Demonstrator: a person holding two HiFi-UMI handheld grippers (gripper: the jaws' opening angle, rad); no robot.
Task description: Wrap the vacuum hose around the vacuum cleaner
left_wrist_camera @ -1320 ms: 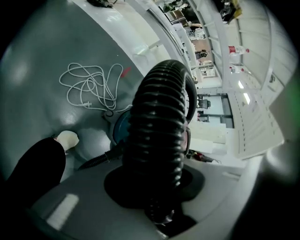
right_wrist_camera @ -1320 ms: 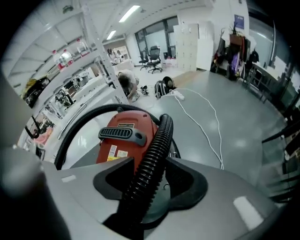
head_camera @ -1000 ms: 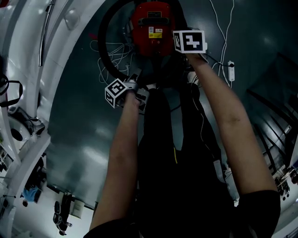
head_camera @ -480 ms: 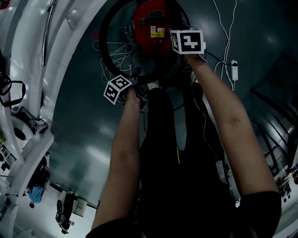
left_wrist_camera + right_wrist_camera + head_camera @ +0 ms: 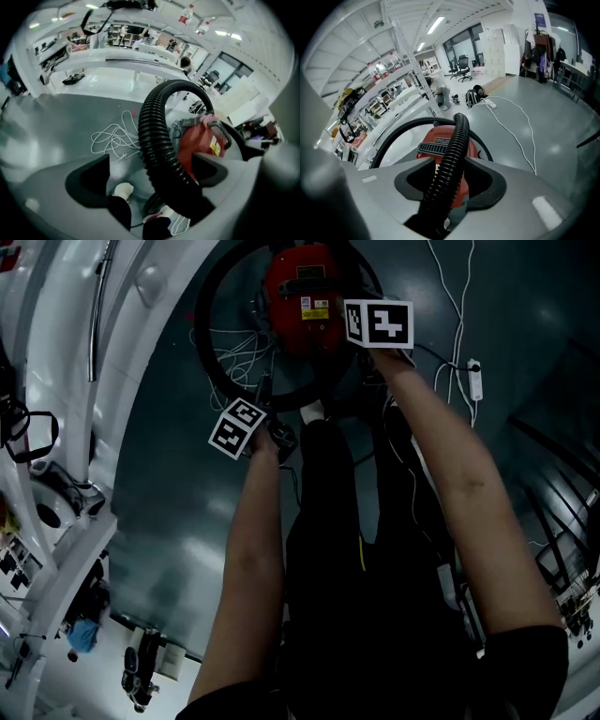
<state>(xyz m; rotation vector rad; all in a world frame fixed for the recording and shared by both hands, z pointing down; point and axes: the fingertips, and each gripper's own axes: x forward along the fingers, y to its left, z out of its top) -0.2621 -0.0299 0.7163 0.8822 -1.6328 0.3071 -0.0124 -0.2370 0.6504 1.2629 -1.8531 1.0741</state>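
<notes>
The red vacuum cleaner point(image 5: 305, 292) stands on the grey floor ahead of my feet. Its black ribbed hose point(image 5: 202, 334) loops round its left side and front. My left gripper point(image 5: 246, 423) hangs over the near part of the loop. In the left gripper view the hose point(image 5: 157, 140) runs between the wide-open jaws of the left gripper point(image 5: 150, 176), nearer the right one and clear of both; these jaws have just been opening. My right gripper point(image 5: 375, 334) is at the vacuum's right. In the right gripper view it point(image 5: 450, 180) is shut on the hose point(image 5: 452, 150), which rises out of it.
A tangle of white cable point(image 5: 234, 343) lies on the floor left of the vacuum. A white power lead with a strip point(image 5: 472, 379) runs along the right. Curved white benches point(image 5: 56, 427) line the left side. My legs and shoes point(image 5: 123, 190) are just below the grippers.
The left gripper's marker cube has rolled and shifted a little, now showing one flat face to the head camera. The right gripper has stayed beside the vacuum.
</notes>
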